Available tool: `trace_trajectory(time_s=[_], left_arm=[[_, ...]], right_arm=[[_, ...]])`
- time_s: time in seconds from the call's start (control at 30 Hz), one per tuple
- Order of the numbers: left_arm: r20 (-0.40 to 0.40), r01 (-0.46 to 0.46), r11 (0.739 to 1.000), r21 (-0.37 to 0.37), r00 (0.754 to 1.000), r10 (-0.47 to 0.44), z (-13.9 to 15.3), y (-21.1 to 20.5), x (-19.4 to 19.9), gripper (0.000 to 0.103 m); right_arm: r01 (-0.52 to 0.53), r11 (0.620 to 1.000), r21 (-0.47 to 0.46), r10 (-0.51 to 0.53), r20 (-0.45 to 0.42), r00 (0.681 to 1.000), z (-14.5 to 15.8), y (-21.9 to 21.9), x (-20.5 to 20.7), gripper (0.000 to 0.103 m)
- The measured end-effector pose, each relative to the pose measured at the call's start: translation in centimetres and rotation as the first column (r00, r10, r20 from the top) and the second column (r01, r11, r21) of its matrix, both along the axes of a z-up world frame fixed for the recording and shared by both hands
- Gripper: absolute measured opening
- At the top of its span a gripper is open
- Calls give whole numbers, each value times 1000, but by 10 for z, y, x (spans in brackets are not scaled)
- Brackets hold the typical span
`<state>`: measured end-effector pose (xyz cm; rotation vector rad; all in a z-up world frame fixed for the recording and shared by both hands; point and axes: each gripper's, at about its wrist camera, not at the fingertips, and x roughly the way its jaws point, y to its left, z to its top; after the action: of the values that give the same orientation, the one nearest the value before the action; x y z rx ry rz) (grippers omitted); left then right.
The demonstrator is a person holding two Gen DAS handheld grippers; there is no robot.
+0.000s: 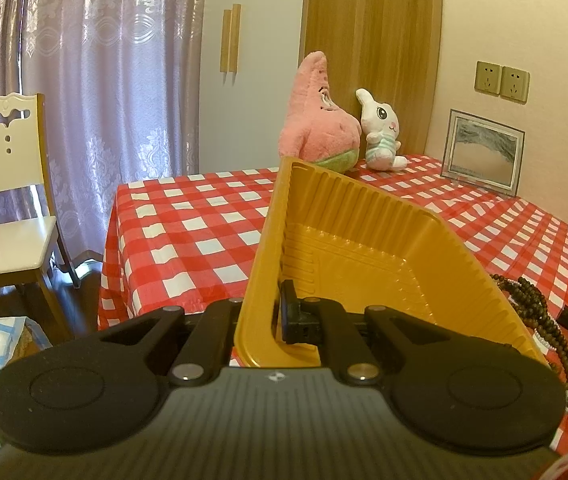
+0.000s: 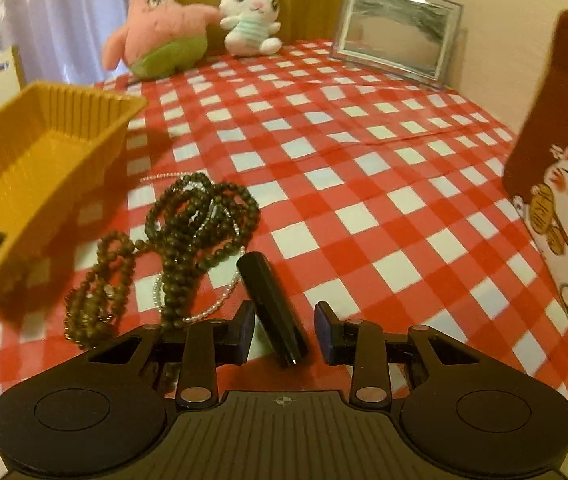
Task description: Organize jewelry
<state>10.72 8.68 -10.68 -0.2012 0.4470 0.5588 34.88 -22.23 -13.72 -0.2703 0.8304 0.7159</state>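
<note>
The table [image 2: 364,184], w/ its red-and-white checked cloth, fills most of both views. Against the back wall you've got a pink star plush [image 2: 155,28] touching a white bunny plush [image 2: 249,16], w/ a clear picture frame [image 2: 396,32] off to their right. On the far right edge stands a brown lucky-cat box [image 2: 560,184], upright.

Next in size: the yellow tray [image 1: 364,240]. Your left gripper [image 1: 277,312] is clamped tight on its near wall (one pad inside the tray, the other hidden behind the outer face), and the tray sits tilted, its far corner raised toward the plush toys. In the right wrist view the same tray is at the left, w/ a dark gripper part showing at its near end.

The jewelry is a tangled heap of brown bead strands [image 2: 187,236] lying on the cloth just right of the tray, w/ a thin white pearl strand [image 2: 211,308] looping under and around it. None of it is in the tray yet.

Smallest: a black tube [image 2: 271,304] lies on the cloth beside the beads, near end pointing at you. Your right gripper [image 2: 284,332] has its jaws partway apart w/ the tube between them, pads not touching it.
</note>
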Motion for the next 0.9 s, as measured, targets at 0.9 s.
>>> trace_trajectory(time_s=[0.9], left_arm=[[-1, 2, 1000, 1, 1000, -2, 0, 0, 0, 5]], right_arm=[[-138, 930, 341, 170, -66, 983, 62, 82, -33, 19]])
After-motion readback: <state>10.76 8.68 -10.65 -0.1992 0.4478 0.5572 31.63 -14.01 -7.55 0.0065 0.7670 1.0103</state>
